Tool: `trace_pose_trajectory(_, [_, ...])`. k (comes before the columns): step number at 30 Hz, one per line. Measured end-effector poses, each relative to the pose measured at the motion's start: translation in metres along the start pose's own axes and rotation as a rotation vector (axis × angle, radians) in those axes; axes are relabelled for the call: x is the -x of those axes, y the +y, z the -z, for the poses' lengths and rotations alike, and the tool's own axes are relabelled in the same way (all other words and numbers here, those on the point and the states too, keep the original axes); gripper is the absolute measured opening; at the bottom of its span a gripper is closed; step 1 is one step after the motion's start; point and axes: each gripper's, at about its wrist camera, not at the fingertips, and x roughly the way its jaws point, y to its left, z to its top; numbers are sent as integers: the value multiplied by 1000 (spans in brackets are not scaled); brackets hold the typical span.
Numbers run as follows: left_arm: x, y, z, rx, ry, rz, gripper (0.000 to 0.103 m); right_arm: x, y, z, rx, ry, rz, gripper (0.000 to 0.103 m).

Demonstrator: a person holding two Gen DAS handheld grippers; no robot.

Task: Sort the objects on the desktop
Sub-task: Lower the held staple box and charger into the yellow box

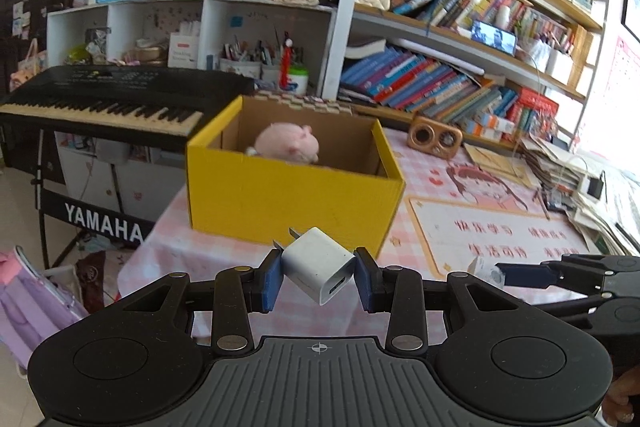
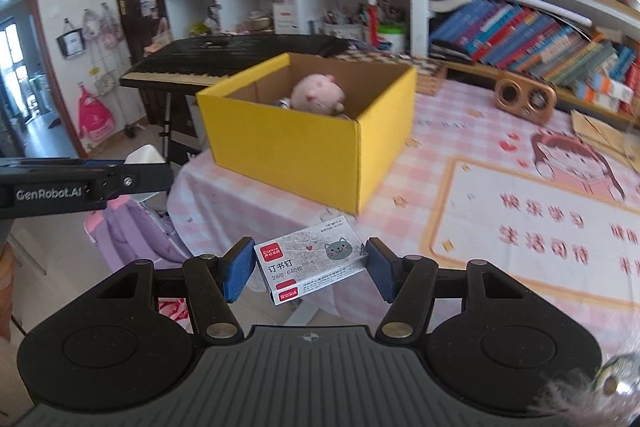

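Note:
My left gripper (image 1: 318, 277) is shut on a white USB charger plug (image 1: 318, 269), held tilted above the table's near edge, in front of the yellow cardboard box (image 1: 292, 199). A pink plush toy (image 1: 288, 143) lies inside the box. My right gripper (image 2: 308, 269) is shut on a small staple box with a cat picture (image 2: 310, 261), held above the table's near edge in front of the same yellow box (image 2: 304, 147); the plush (image 2: 318, 93) shows inside. The right gripper (image 1: 532, 275) also shows at the right of the left wrist view.
A pink checked tablecloth (image 1: 420, 211) with a printed desk mat (image 2: 532, 223) covers the table. A wooden speaker (image 1: 435, 137) stands at the back right. Paper stacks (image 1: 560, 167) lie at right. A Yamaha keyboard (image 1: 104, 103) stands left of the table. Bookshelves stand behind.

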Motion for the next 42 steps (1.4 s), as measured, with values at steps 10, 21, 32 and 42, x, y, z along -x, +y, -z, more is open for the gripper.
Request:
trace_pose_trajectory(10, [-33, -1, -45, -17, -58, -31, 36, -38, -15, -58, 62, -93, -80, 58])
trace_pose_trajectory(21, [-106, 1, -86, -39, -37, -75, 36, -113, -58, -134, 174, -112, -51, 58])
trace_pose_trajectory(32, [-171, -6, -100, -118, 77, -65, 36, -218, -63, -186, 484, 62, -61, 58])
trace_pose_trajectory(42, [-210, 3, -95, -49, 266, -7, 36, -279, -50, -190, 728, 286, -150, 58])
